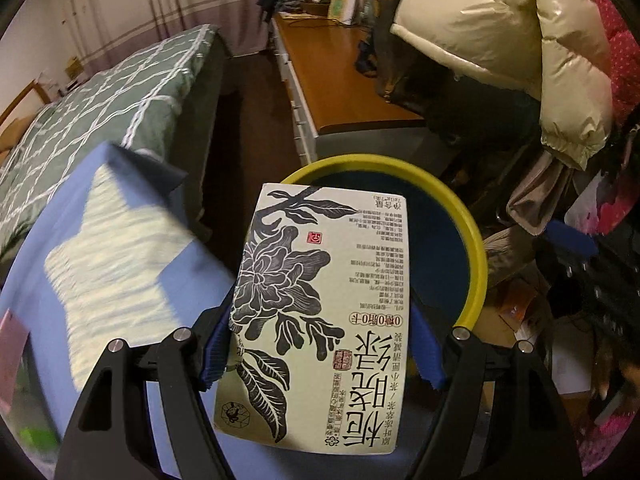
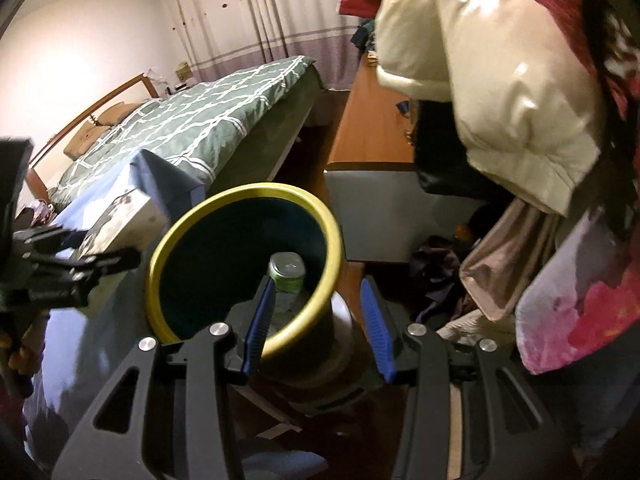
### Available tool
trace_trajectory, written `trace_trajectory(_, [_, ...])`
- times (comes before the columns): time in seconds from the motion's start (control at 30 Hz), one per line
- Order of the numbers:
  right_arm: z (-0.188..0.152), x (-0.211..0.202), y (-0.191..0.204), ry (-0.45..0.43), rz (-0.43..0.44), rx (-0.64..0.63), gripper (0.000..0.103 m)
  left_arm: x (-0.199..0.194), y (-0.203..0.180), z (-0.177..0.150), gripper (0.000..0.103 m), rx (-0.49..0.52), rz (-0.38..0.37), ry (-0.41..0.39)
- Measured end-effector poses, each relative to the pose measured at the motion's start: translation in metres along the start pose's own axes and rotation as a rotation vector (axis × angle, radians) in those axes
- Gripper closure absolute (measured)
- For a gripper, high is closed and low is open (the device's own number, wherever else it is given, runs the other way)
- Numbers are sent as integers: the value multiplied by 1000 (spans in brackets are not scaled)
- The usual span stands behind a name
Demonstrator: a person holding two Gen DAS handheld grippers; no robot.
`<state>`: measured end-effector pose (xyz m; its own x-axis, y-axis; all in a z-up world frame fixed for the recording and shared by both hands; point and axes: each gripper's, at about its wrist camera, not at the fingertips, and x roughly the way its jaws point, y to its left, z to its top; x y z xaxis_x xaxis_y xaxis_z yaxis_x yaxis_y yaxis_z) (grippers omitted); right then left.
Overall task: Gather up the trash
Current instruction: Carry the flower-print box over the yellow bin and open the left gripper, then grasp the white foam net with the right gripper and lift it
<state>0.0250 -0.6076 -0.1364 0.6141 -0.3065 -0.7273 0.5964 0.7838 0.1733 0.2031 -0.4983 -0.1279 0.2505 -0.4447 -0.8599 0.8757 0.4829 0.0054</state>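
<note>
Left gripper (image 1: 320, 344) pointed steeply down, clamping a tea carton (image 1: 316, 320) just short of the yellow-rimmed bin (image 1: 476, 240). Right gripper (image 2: 316, 320) stood part-open above the bin, gripping nothing visible.

Bin mouth (image 1: 476, 248) unobstructed beyond carton (image 1: 320, 312)

Dim warm indoor light — motion blur, fisheye-bent edges.

You see: cream carton (image 1: 320, 312) with black floral print; bin (image 1: 476, 240), yellow rim, dark blue inside; bed (image 1: 120, 108) cover, green with white lattice.
</note>
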Motion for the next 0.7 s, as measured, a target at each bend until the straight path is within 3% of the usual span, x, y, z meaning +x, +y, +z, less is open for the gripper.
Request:
trace_trajectory(0.17, [-2, 5, -13, 17, 2, 22, 60, 25, -21, 24, 29, 27, -7, 6])
trace_trajectory(0.27, [-2, 7, -14, 21, 5, 25, 60, 32, -21, 35, 16, 6, 7, -10])
trace_trajectory(0.37, [-2, 7, -13, 20, 10, 22, 58, 24, -13, 35, 16, -40, -5, -29])
trace_trajectory(0.5, [-3, 10, -6, 26, 23, 13, 58, -19, 2, 12, 16, -71, 38, -119])
trace_trajectory(0.7, [-4, 16, 22, 41, 59, -29, 58, -100, 41, -55, 12, -143, 117, -254])
